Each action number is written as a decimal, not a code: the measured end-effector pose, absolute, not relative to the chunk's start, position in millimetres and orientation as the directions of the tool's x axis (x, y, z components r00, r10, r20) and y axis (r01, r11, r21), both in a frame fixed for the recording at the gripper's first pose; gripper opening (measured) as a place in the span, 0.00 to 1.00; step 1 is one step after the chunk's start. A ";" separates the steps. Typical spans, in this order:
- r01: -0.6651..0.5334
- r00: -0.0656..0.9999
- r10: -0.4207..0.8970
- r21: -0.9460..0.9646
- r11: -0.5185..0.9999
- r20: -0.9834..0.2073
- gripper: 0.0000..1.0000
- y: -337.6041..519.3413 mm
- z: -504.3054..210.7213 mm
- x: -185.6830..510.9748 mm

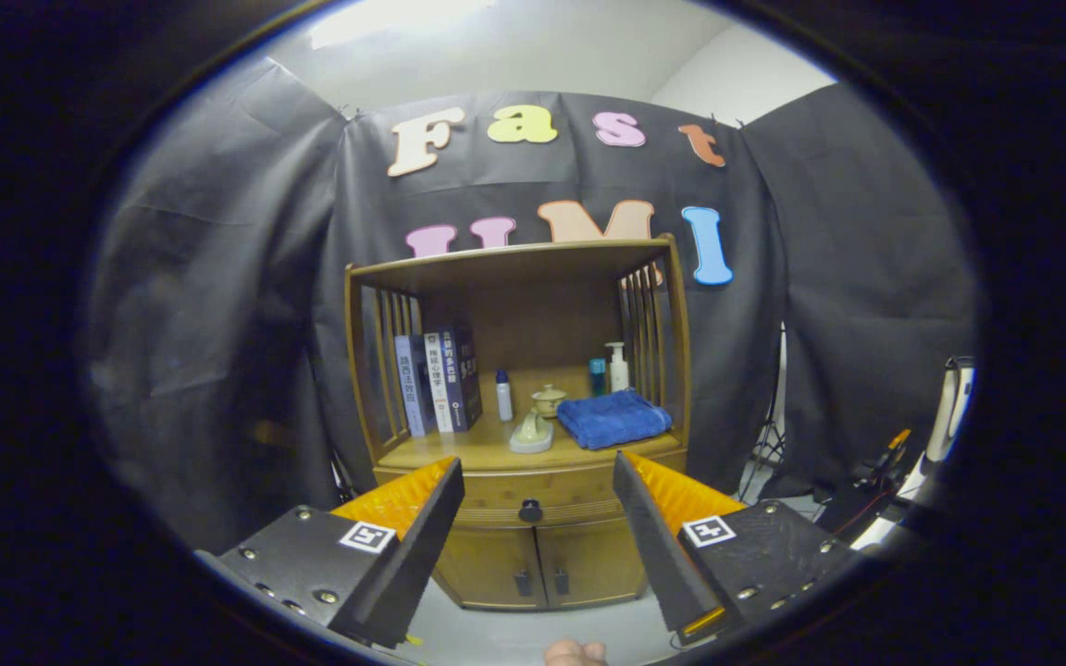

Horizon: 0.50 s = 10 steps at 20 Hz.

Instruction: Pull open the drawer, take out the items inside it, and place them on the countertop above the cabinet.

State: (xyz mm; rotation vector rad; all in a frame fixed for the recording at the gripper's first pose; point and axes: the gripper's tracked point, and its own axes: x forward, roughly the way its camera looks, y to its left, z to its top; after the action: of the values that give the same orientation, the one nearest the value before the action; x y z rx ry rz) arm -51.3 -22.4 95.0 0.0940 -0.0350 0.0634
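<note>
A small wooden cabinet [514,277] stands ahead against the booth wall. Its drawer [496,490] is closed, with a dark round knob [530,510] at its middle. My gripper [538,476] is open, fingers spread wide, some distance short of the cabinet; the knob sits between the fingertips and beyond them. The countertop [459,449] above the drawer carries a folded blue towel [613,417], a pale ceramic piece [533,433], a small lidded cup [549,400], bottles and upright books [436,379]. What the drawer holds is hidden.
Two lower cabinet doors [542,564] with dark handles sit under the drawer. Slatted side walls and a top shelf board enclose the countertop. Cables and equipment [894,462] lie on the floor to the right. A fingertip [575,653] shows below the gripper.
</note>
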 end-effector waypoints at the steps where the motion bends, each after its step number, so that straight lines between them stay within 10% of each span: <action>1: -0.068 0.997 0.065 0.098 0.993 0.034 0.97 -23.3 94.5 -51.3; 10: -0.075 0.997 0.073 0.073 0.995 0.024 0.97 -24.9 81.4 -46.4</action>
State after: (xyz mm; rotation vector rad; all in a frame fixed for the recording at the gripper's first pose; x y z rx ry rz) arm -46.4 -24.9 81.4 0.0743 -0.0216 0.0740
